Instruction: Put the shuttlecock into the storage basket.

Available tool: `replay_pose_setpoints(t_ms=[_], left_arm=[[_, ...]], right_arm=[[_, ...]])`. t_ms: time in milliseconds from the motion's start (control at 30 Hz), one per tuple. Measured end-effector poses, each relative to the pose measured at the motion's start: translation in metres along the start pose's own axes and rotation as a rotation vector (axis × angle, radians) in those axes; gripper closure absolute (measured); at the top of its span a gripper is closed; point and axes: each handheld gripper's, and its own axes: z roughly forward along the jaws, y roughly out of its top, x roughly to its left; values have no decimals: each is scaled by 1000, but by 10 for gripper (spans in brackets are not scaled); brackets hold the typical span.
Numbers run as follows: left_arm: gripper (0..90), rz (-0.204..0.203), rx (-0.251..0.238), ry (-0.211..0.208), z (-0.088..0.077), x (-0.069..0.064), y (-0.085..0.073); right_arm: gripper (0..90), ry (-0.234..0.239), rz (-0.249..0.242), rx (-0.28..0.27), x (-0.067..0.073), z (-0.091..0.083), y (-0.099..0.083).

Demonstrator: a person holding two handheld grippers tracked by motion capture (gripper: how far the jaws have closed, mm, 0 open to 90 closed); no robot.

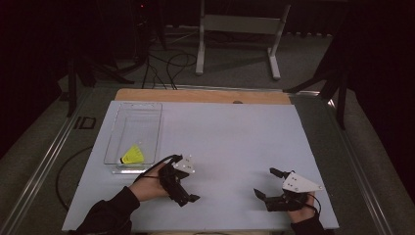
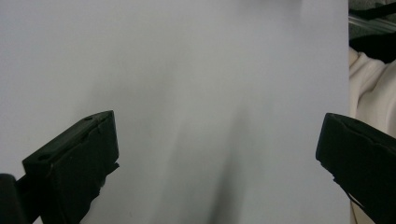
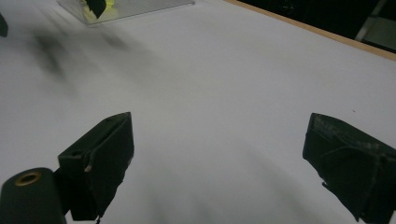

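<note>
Left claw point(image 2: 219, 154) seen along its own two black jaws, which rise from the lower corners and stand wide apart with nothing between them. Beneath lies the plain white table point(image 2: 210, 70) surface, crossed by soft blurred shadows. At the right edge, cream-coloured cloth point(image 2: 371, 93) shows beyond the table's border.

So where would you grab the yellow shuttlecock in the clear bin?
Probably from straight above: the clear bin's walls block side approaches. The yellow shuttlecock lies on its side at the near end; close the left gripper, the nearer one, across its narrow end.
</note>
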Motion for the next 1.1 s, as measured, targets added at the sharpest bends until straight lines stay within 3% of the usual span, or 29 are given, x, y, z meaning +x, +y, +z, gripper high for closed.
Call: replay_pose_setpoints(t_ms=[167, 433, 467, 567, 667, 800, 833, 1100], left_arm=[[1, -25, -17, -7, -1, 0, -14], [1, -57, -47, 19, -13, -3, -35], [1, -78, -49, 20, -13, -4, -38], [1, -81, -41, 32, -14, -4, -44], [1, -110, -67, 28, -17, -4, -54], [1, -122, -61, 44, -20, -4, -61], [1, -142, -75, 53, -24, -4, -70], [1, -197, -113, 94, -37, -8, -91]], right_arm=[[91, 0, 1, 0, 0, 0, 0], [91, 5, -2, 3, 1, 0, 0], [91, 4, -3, 2, 0, 0, 0], [91, 6, -4, 3, 0, 0, 0], [91, 5, -2, 4, 1, 1, 0], [91, 4, -2, 3, 1, 1, 0], [91, 5, -1, 6, 1, 1, 0], [91, 4, -5, 8, 1, 1, 0]])
